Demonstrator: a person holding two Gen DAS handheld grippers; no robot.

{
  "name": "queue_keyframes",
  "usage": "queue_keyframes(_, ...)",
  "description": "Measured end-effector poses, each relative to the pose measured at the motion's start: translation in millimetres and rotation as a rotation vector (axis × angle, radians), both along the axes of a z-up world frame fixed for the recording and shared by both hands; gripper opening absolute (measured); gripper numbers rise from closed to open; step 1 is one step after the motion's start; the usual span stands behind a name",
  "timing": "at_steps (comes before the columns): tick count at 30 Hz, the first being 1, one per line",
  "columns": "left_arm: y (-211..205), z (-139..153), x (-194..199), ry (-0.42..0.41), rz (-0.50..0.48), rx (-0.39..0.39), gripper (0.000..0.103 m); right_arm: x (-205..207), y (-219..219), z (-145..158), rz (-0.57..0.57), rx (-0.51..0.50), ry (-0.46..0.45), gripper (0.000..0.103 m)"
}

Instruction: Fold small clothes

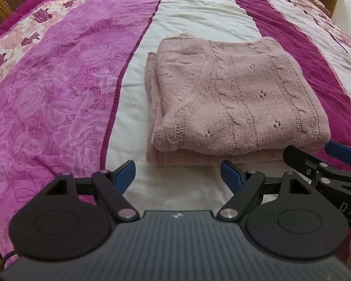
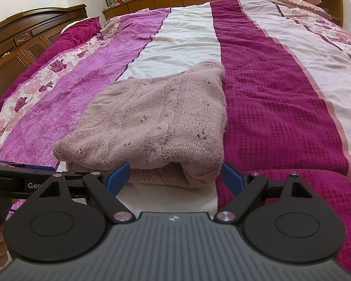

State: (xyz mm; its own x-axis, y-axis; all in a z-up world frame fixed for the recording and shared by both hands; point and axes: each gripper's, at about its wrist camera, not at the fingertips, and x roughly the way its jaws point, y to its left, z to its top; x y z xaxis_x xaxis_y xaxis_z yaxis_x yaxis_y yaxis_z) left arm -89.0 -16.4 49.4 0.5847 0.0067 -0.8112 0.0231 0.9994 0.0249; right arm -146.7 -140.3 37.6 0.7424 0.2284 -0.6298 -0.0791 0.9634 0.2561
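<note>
Pink knit sweater (image 1: pixel 236 100): folded into a compact stack on bed (image 1: pixel 58 93). Left claw (image 1: pixel 177 172), right claw (image 2: pixel 174 175): both released, empty. Folding apparently complete.

A dusty-pink knitted sweater (image 1: pixel 236 98) lies folded into a thick, roughly square bundle. Its top face shows cable ribs and small eyelet holes running from the near edge to the far one. Stacked layers show along the left and near sides, where a lower layer sticks out slightly beneath the top fold. In the right wrist view the sweater (image 2: pixel 156 126) has a rounded near right corner, possibly a tucked sleeve.
</note>
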Motion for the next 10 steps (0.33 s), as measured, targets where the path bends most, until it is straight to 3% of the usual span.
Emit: queue_keyframes(10,0.0,-1.1,-0.2,0.005,-0.002,-0.001,0.081,-0.1,0.1,-0.2,0.0,0.0,0.0,0.09)
